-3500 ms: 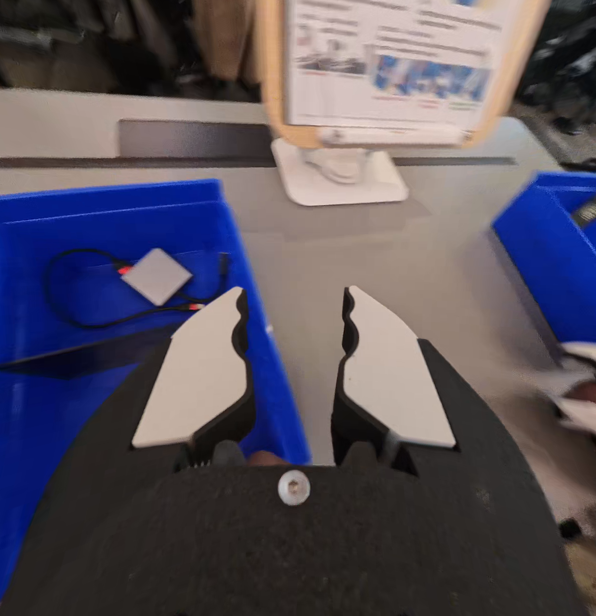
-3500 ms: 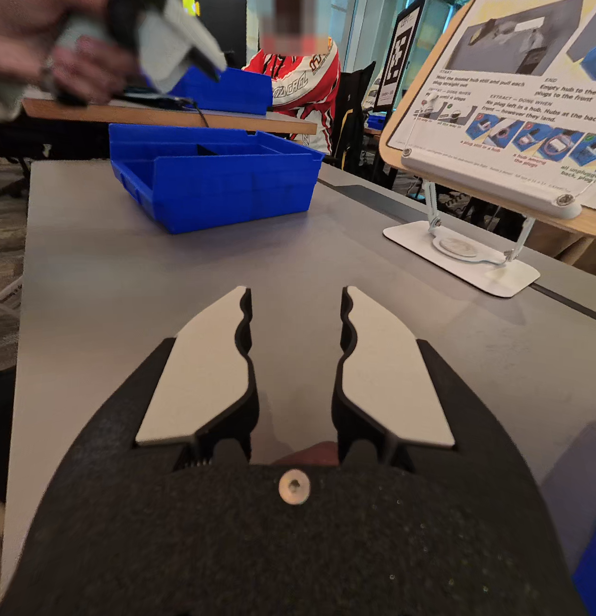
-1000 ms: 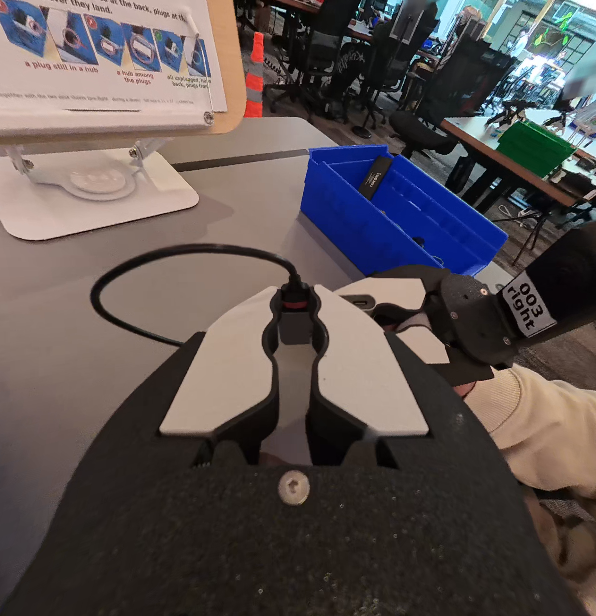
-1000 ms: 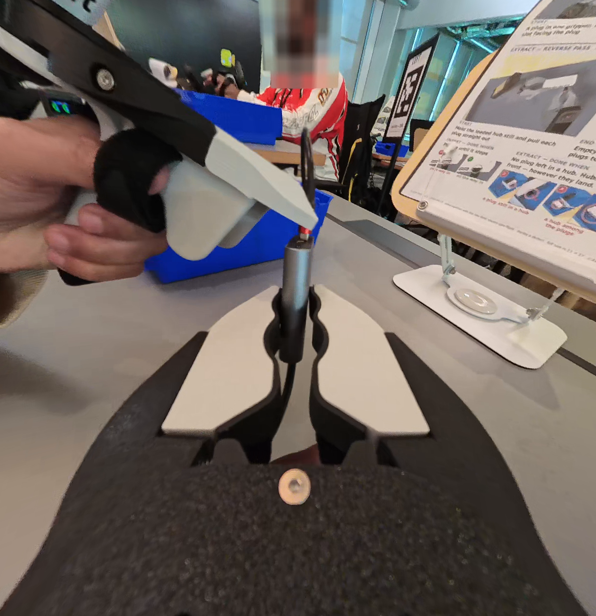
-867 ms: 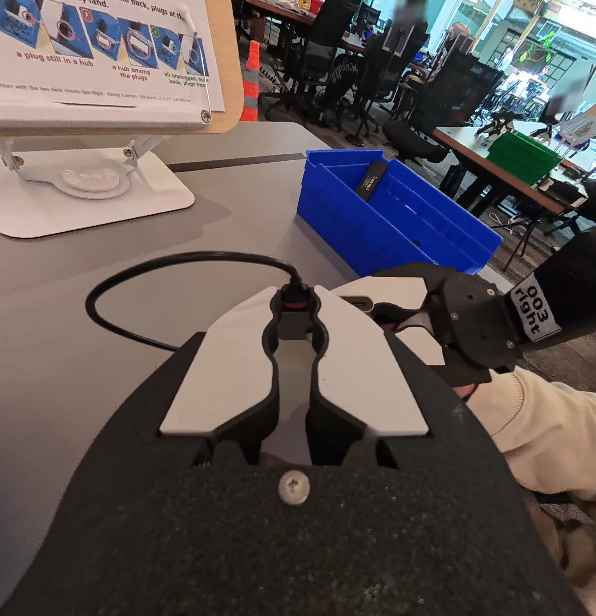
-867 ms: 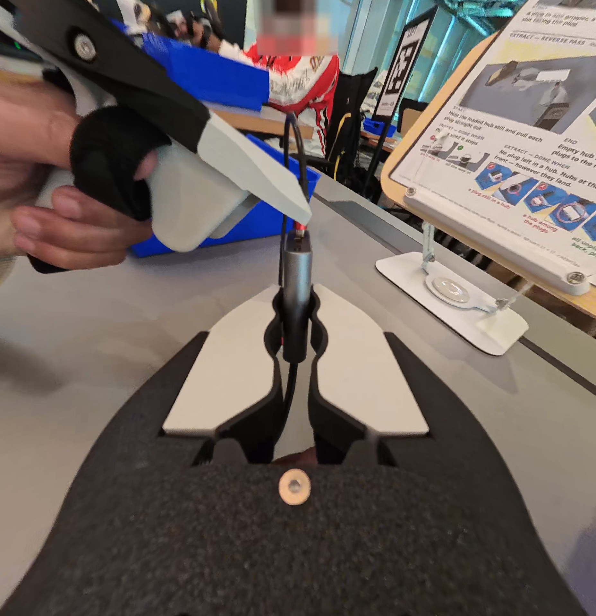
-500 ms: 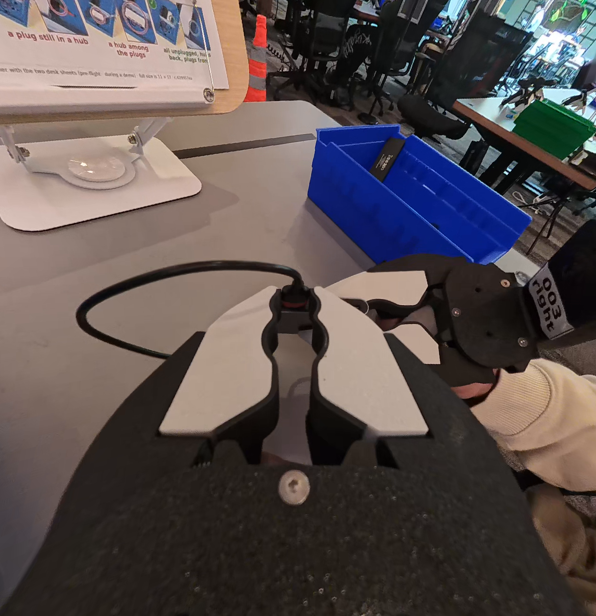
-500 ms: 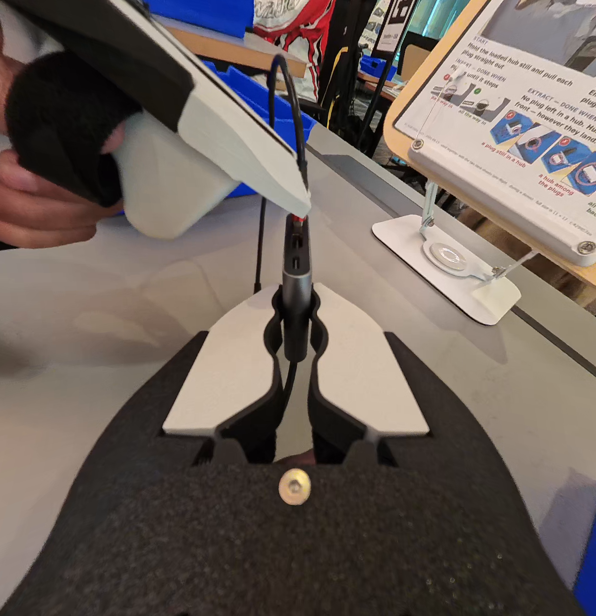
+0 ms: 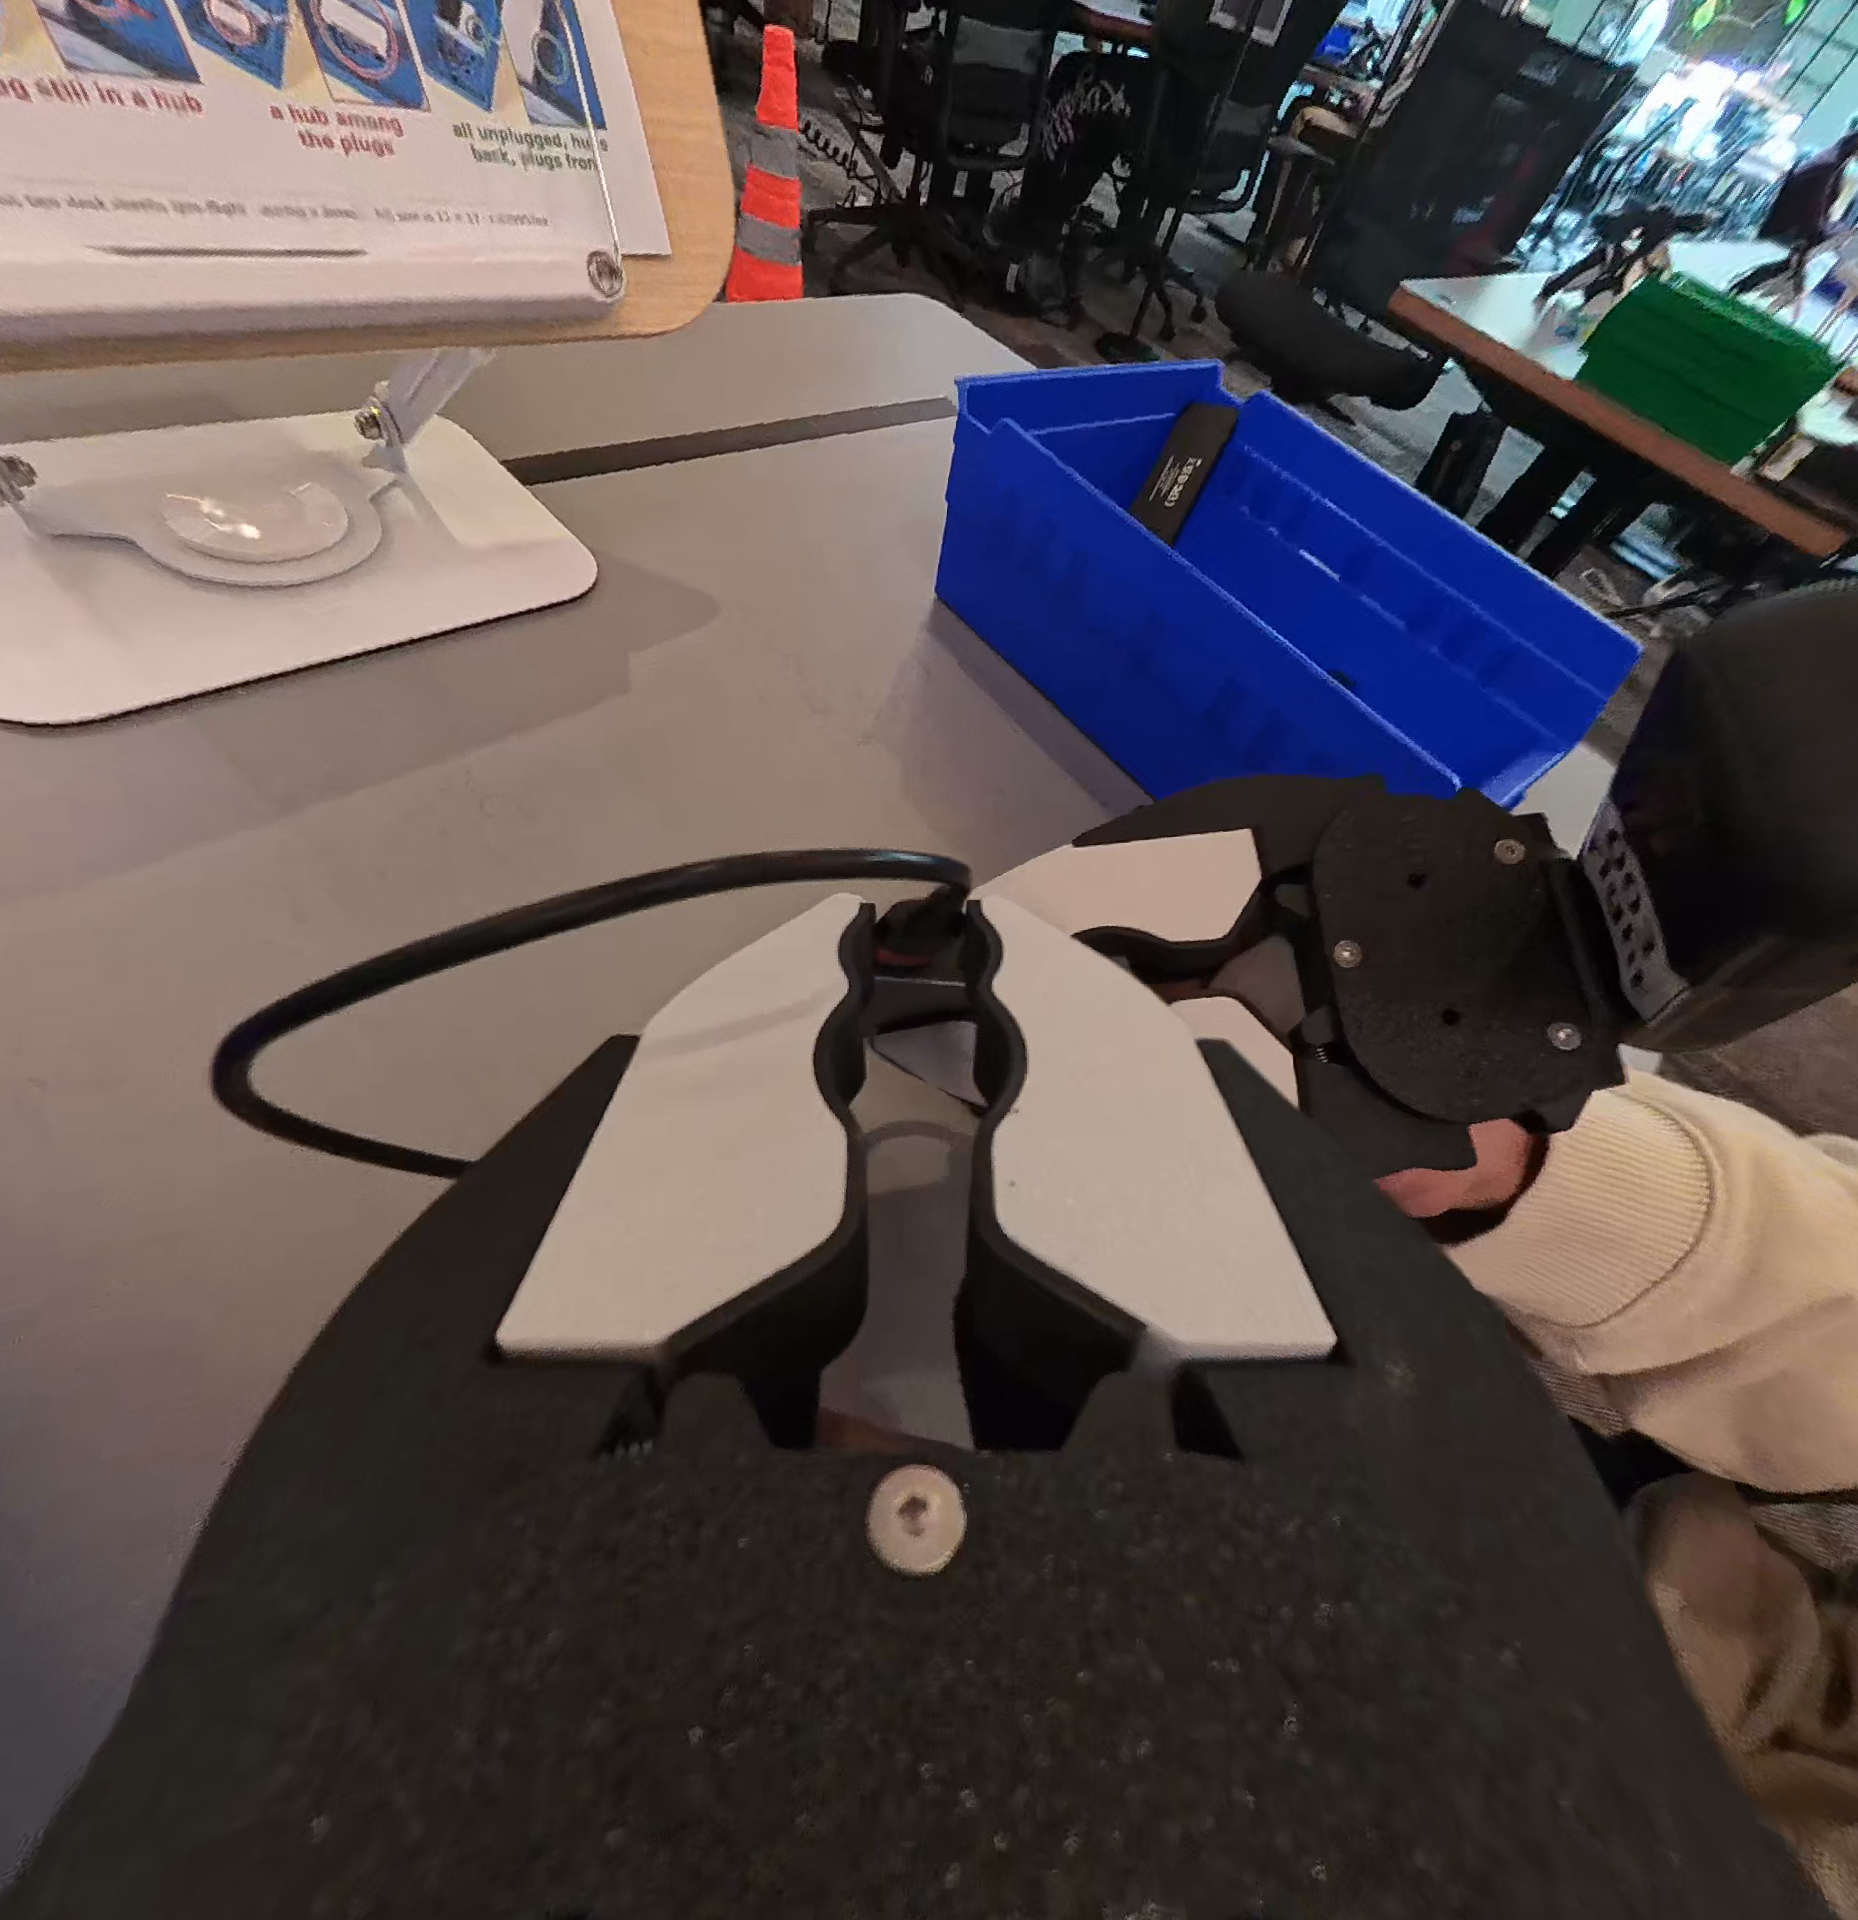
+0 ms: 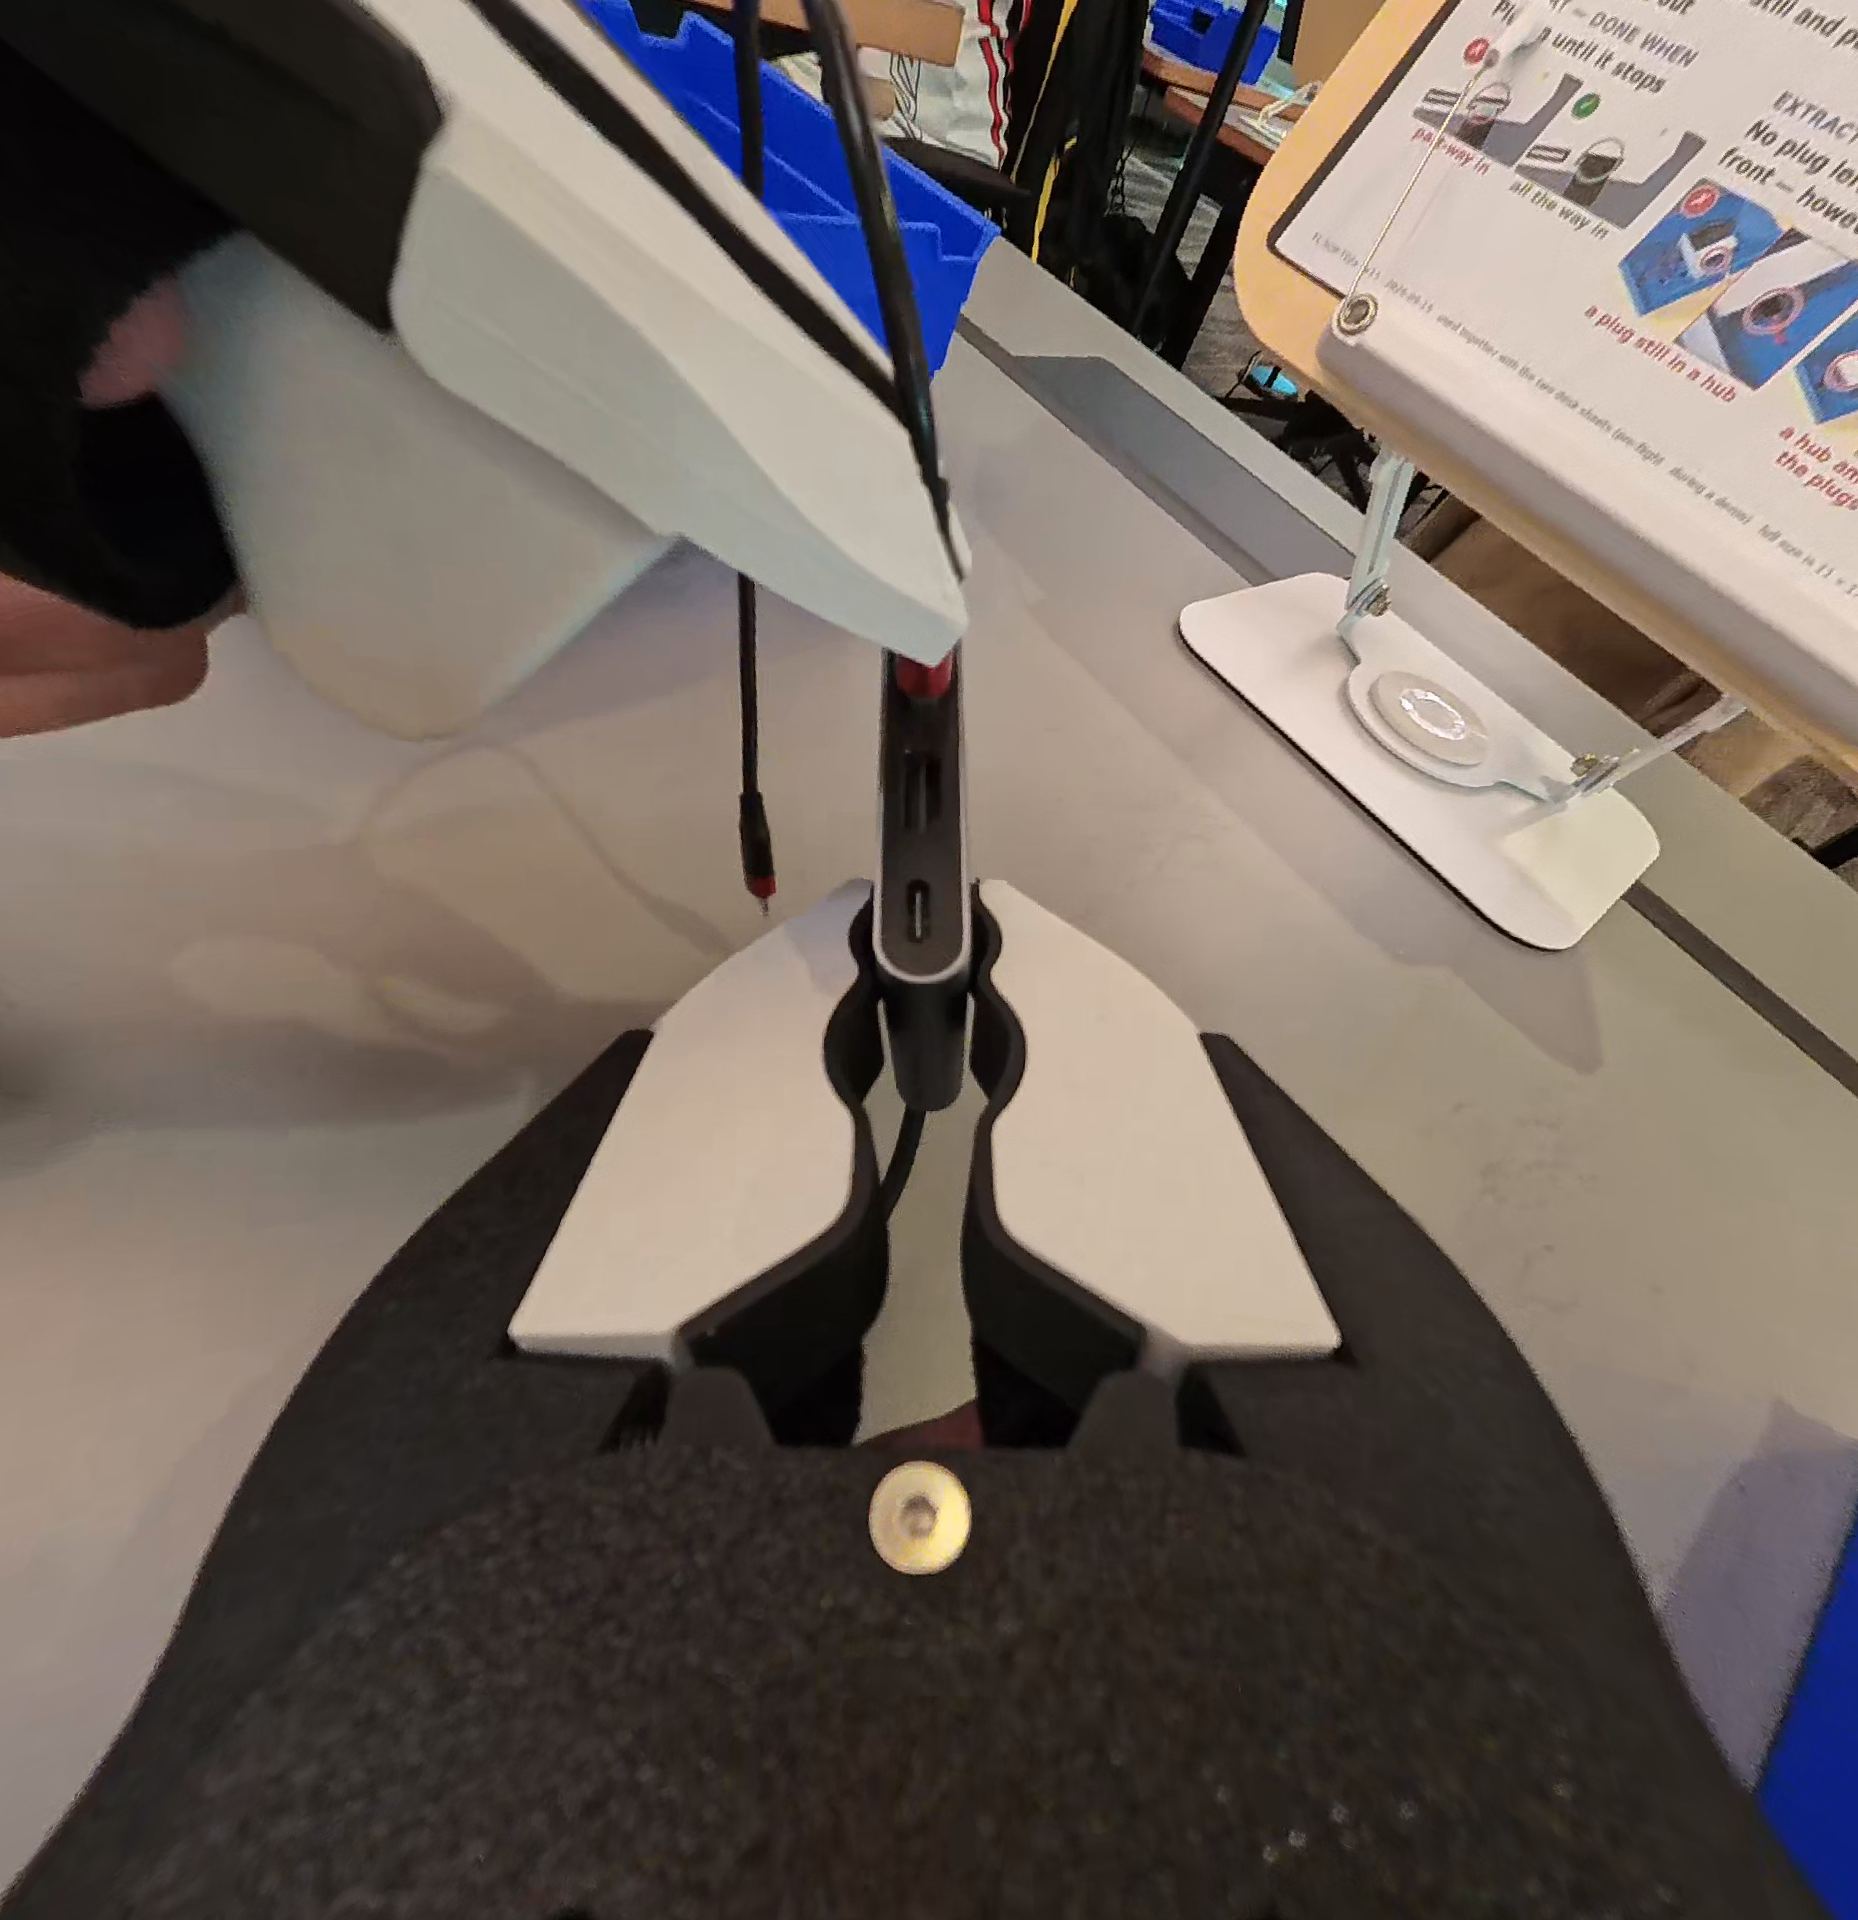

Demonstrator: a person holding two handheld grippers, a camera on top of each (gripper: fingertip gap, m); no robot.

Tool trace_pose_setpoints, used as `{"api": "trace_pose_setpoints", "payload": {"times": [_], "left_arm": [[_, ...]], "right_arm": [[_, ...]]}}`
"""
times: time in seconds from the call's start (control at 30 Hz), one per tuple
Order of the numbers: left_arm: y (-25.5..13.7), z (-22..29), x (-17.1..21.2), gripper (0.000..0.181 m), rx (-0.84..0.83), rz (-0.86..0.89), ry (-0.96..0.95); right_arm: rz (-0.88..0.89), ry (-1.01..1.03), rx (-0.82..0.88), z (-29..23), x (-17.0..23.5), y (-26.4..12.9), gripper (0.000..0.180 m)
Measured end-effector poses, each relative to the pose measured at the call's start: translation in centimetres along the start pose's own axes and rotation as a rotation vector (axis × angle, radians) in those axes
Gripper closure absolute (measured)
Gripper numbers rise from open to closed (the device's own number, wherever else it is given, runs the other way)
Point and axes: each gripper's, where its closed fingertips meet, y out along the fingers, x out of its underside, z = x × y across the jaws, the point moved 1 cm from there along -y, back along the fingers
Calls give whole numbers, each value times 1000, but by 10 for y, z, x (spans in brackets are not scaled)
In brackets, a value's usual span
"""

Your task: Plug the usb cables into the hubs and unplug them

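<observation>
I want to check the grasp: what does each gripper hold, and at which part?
The right gripper holds the grey USB hub by its lower end. The left gripper grips the plug of the black cable, at the red collar.

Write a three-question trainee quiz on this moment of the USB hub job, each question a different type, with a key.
1. True or false: the right gripper is shut on the grey hub.
2. What does the left gripper grip?
A. the plug with the red collar
B. the blue bin
C. the white stand
3. Fill in: the cable's free end hangs ____ the hub, not in any port.

Key: 1 true; 2 A; 3 beside.
</observation>
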Motion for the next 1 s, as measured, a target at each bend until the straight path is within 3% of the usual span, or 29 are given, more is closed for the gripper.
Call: {"api": "trace_pose_setpoints", "payload": {"times": [0.07, 0.43, 0.53, 0.67, 0.83, 1.0], "left_arm": [[-5, -2, -6, 179, 22, 48, -40], [-4, -2, -3, 177, -32, -11, 55], [-7, -6, -2, 172, -44, -5, 100], [-19, -14, 12, 143, -90, -128, 217], [-53, -9, 37, 149, -83, -371, 447], [-74, 27, -3, 147, 12, -325, 544]], "right_arm": [[-42, 1, -3, 0, 7, 3, 167], [-69, -29, 41, 3, 13, 4, 167], [-37, -27, 46, 3, 10, 2, 167], [-10, -68, 20, -1, 6, 0, 167], [0, -94, 43, 6, 4, -5, 167], [-22, -153, 43, 5, 8, -4, 167]]}}
